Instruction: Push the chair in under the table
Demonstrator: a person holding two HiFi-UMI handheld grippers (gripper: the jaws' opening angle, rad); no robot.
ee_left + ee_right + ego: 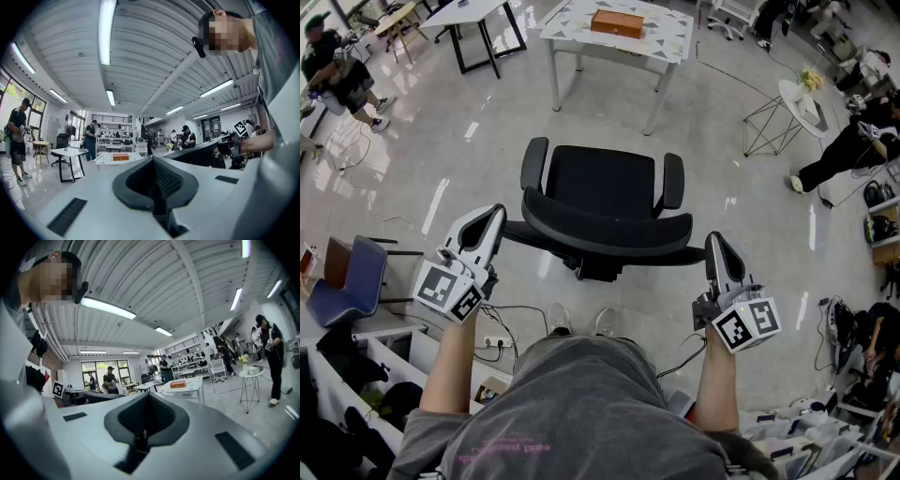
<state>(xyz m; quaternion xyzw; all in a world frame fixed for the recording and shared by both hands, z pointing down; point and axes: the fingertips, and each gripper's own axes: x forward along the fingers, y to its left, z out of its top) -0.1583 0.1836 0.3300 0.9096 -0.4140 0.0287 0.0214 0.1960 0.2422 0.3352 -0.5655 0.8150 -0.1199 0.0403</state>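
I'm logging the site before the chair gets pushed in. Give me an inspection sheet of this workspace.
Surface: glossy pale floor, reflecting lights.
Job's things: black office chair stands short of the white table, backrest toward the person.
Clutter: orange box on the table.
Grippers: left gripper and right gripper both shut, empty, flanking the backrest.
Cables: loose leads and a power strip by the person's feet.
Surroundings: blue chair, round side table, other people working.
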